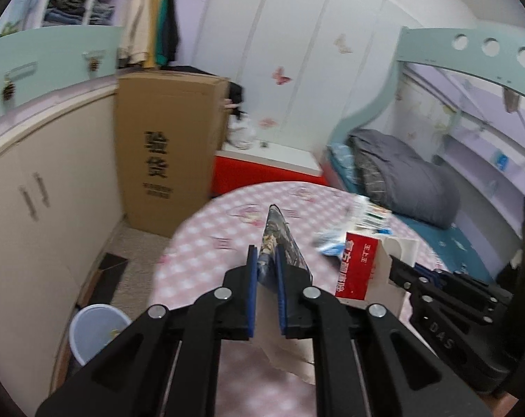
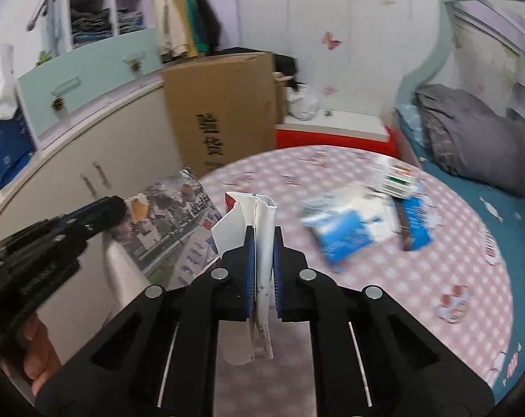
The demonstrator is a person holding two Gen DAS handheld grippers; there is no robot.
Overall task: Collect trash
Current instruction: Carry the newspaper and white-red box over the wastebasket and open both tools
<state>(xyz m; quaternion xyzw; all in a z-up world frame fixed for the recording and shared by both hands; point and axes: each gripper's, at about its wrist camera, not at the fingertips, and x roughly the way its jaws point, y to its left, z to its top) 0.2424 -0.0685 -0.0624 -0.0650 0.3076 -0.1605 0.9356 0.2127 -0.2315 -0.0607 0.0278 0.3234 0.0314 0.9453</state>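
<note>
In the left wrist view my left gripper [image 1: 265,253] is shut on a glossy printed leaflet [image 1: 280,239], seen edge-on above the round pink checked table [image 1: 207,239]. To its right, my right gripper [image 1: 398,267] pinches a flattened red-and-white carton [image 1: 359,267]. The right wrist view shows my right gripper [image 2: 262,232] shut on that carton [image 2: 262,215], which stands upright between the pads. The left gripper [image 2: 118,208] holds the leaflet [image 2: 172,222] off the table's left edge. Blue-and-white wrappers [image 2: 346,232] and a blue box [image 2: 415,222] lie on the table [image 2: 436,278].
A pale plastic bin [image 1: 96,330] stands on the floor left of the table, beside cream cabinets [image 1: 36,215]. A tall cardboard box [image 1: 165,146] leans behind it. A bed with a grey quilt [image 1: 401,180] runs along the right. A hand [image 2: 36,354] grips the left tool.
</note>
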